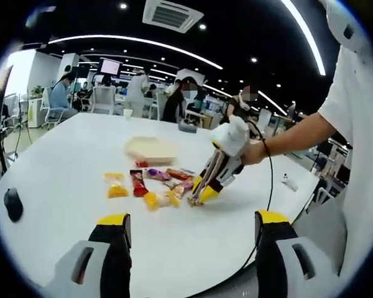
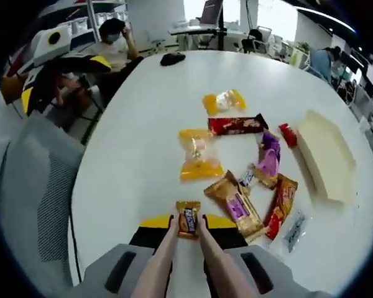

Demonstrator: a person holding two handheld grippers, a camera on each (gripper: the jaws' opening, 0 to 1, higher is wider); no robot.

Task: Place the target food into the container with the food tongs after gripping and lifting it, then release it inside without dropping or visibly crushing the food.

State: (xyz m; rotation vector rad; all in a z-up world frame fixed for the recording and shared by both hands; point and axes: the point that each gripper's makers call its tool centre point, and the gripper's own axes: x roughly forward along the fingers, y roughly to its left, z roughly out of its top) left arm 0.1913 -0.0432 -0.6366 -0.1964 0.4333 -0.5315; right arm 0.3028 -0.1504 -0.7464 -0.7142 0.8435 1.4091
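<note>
Two tong tips (image 2: 188, 225) pinch a small brown snack (image 2: 188, 218); right gripper (image 2: 186, 233) clamps tongs; left gripper (image 1: 189, 225) gapes empty.

The left gripper (image 1: 189, 226) hangs above the near edge of the table (image 1: 62, 149), its two yellow-tipped jaws spread wide apart with nothing between them. The right gripper (image 2: 188, 225) is angled down toward the table, its jaws pressing the two arms of the food tongs (image 2: 180, 254) together so the tips pinch a small wrapped snack (image 2: 188, 218). In the left gripper view, a bare forearm (image 1: 292, 139) stretches from a white sleeve to that gripper
</note>
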